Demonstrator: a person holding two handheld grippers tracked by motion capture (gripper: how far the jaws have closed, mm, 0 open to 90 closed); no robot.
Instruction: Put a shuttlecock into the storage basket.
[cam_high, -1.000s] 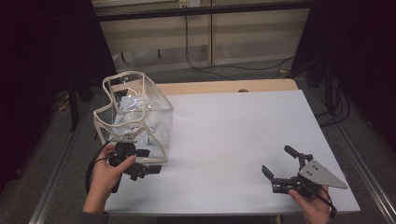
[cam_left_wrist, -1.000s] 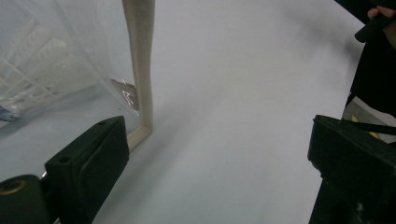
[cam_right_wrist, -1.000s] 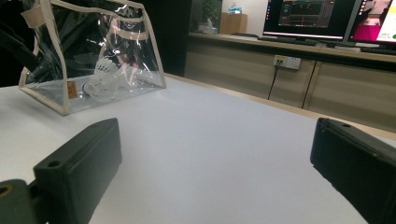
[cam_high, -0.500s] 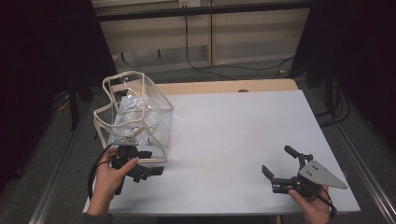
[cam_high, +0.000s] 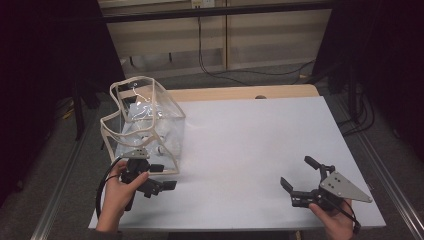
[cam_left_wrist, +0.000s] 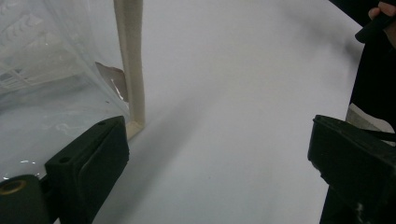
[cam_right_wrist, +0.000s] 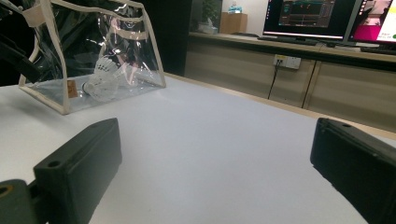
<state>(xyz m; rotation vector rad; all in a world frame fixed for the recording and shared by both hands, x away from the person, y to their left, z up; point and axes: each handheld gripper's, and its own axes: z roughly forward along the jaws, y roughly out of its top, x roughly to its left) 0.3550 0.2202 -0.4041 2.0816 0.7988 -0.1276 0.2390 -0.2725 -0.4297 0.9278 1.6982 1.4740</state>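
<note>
At the left edge of the table (cam_high: 240, 150), towards the near corner, a clear plastic bag (cam_high: 145, 125) with cream trim stands upright and open at the top. Shuttlecocks (cam_right_wrist: 105, 74) are seen lying on its floor in the right gripper view. Just in front of the bag's near corner the left gripper (cam_high: 165, 176) is held above the table, its jaws spread wide with nothing between them; in the left gripper view the bag's cream corner seam (cam_left_wrist: 130, 70) stands just beyond the left jaw, apart from it. Compared with a second ago, this gripper has been drawn back a little from the bag's wall towards the near edge and turned to point along the table, while the bag has kept its place and shape. The bag is therefore judged to be released or not yet gripped. At the near right corner the right gripper (cam_high: 302, 180) has stayed put, wide open and empty.
</note>
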